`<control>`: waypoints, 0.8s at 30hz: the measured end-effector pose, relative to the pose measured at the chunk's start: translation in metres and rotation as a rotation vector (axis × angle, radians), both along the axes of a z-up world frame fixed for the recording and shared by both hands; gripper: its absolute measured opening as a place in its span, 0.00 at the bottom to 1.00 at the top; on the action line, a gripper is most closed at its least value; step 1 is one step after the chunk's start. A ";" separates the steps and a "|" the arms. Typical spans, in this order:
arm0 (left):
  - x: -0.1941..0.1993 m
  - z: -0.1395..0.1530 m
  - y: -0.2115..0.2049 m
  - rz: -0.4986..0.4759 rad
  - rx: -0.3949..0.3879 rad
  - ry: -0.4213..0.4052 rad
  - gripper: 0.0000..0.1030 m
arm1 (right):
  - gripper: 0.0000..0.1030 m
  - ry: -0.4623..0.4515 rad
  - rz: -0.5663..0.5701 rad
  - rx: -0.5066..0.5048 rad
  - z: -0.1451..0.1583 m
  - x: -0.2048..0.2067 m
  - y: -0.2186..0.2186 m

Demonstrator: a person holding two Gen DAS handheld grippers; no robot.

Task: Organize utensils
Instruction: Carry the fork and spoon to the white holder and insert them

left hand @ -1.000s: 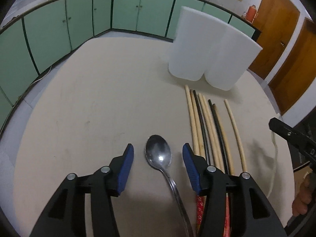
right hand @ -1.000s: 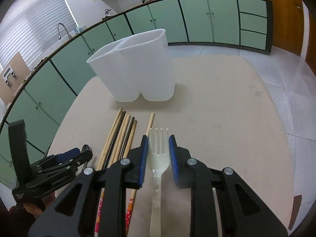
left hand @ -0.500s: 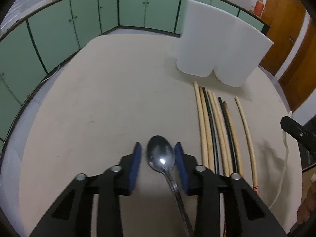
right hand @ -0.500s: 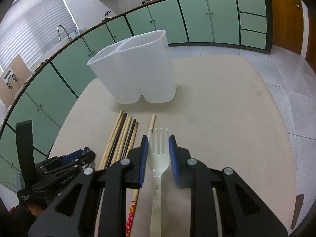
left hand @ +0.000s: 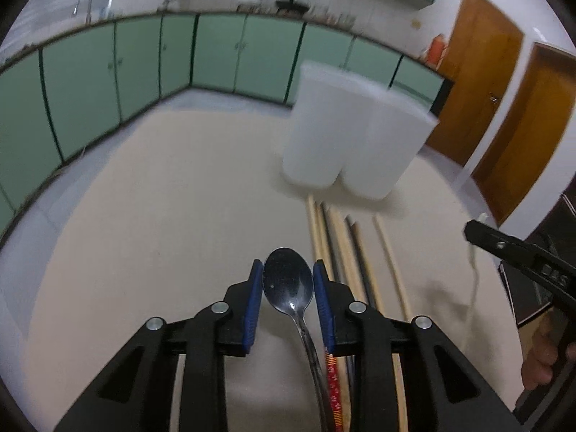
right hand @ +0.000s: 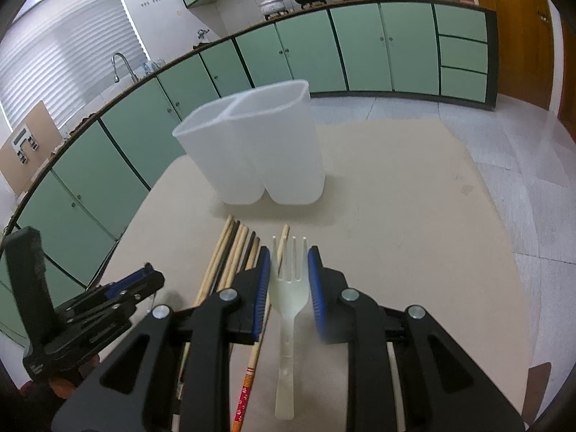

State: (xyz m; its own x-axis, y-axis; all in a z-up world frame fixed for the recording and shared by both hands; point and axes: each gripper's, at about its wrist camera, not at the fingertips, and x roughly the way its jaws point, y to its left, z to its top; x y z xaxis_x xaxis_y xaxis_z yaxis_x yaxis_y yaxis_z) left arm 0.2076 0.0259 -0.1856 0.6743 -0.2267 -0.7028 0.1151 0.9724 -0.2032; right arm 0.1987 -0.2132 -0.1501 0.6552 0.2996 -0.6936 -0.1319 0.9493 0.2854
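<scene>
since a second ago: left gripper (left hand: 288, 289) jaws closed in on the metal spoon (left hand: 288, 284), now clamped on its bowl and raised off the beige table (left hand: 162, 216) (left view blurred). right gripper (right hand: 288, 280) clamped on the white plastic fork (right hand: 288, 288), as before. chopsticks (right hand: 234, 255) lying between, just before the white two-compartment holder (right hand: 259, 151).

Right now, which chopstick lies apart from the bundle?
The pale chopstick nearest the plastic fork; its tip shows behind the fork's tines, with a gap from the bundled chopsticks, which lie touching.
</scene>
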 end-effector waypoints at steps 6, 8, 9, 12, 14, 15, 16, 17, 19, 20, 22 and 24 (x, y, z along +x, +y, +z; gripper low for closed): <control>-0.013 0.028 -0.003 -0.022 -0.001 -0.123 0.27 | 0.20 -0.033 0.006 0.001 0.014 -0.002 0.002; -0.016 0.036 -0.005 -0.025 -0.002 -0.157 0.27 | 0.20 -0.049 0.011 0.001 0.019 -0.003 0.004; -0.017 0.039 -0.005 -0.026 -0.006 -0.167 0.27 | 0.20 -0.059 0.013 0.002 0.022 -0.003 0.005; -0.019 0.047 -0.003 -0.021 -0.012 -0.198 0.27 | 0.20 -0.095 0.015 0.006 0.034 -0.005 0.005; -0.019 0.054 -0.003 -0.018 -0.020 -0.222 0.27 | 0.20 -0.120 0.017 0.001 0.042 -0.004 0.005; -0.019 0.059 -0.001 -0.017 -0.023 -0.233 0.27 | 0.20 -0.133 0.018 -0.002 0.046 -0.004 0.005; -0.020 0.064 0.001 -0.015 -0.027 -0.248 0.27 | 0.20 -0.145 0.018 -0.003 0.051 -0.002 0.003; -0.019 0.068 0.003 -0.013 -0.030 -0.263 0.27 | 0.20 -0.159 0.019 -0.001 0.057 0.000 0.003; -0.017 0.082 0.006 -0.012 -0.040 -0.298 0.27 | 0.20 -0.183 0.024 0.007 0.066 0.005 0.001; -0.015 0.090 0.007 -0.014 -0.045 -0.319 0.27 | 0.20 -0.199 0.026 0.011 0.073 0.008 0.000; -0.010 0.105 0.008 -0.018 -0.054 -0.359 0.27 | 0.20 -0.230 0.029 0.015 0.085 0.016 -0.002; -0.004 0.119 0.009 -0.020 -0.061 -0.401 0.27 | 0.20 -0.268 0.033 0.013 0.100 0.027 -0.004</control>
